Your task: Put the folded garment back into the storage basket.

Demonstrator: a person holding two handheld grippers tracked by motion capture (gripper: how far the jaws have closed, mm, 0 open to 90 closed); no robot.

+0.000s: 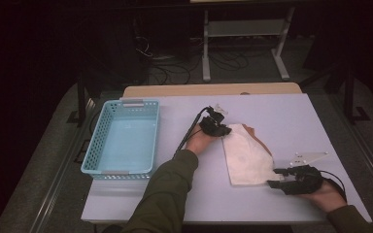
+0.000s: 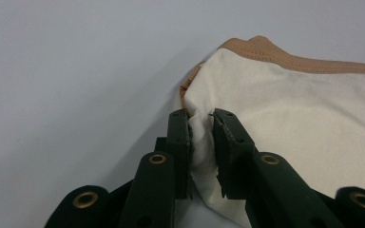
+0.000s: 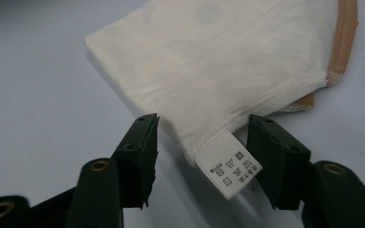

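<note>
On the pale lavender tabletop [image 1: 281, 116], pretty much in the middle and a bit toward the right, there's a folded cream-white cotton garment with a tan-brown trimmed edge [image 1: 246, 158] lying flat. The left gripper [image 1: 222, 127] sits at the garment's far corner, and in the left gripper view you can see its black jaws pinched together on a bunched fold of the white fabric [image 2: 285, 123], so it's got a proper grab on the cloth right below that tan trim. The right gripper [image 1: 274, 183] is down at the near corner of the garment, held low by the person's right hand [image 1: 326, 196]. In the right gripper view its jaws are about half apart, one on each side of the stitched hem corner, with a small white care label printed with laundry symbols [image 3: 229, 171] poking out between them. The pads aren't pressing on the fabric or the label, there's visible gap on both sides, so nothing's gripped there. Over to the left of the table, well apart from the garment, there's a light blue plastic basket with perforated sides [image 1: 101, 131]. The person's left forearm in an olive green sleeve [image 1: 167, 191] comes in from the bottom between the basket and the garment.
</note>
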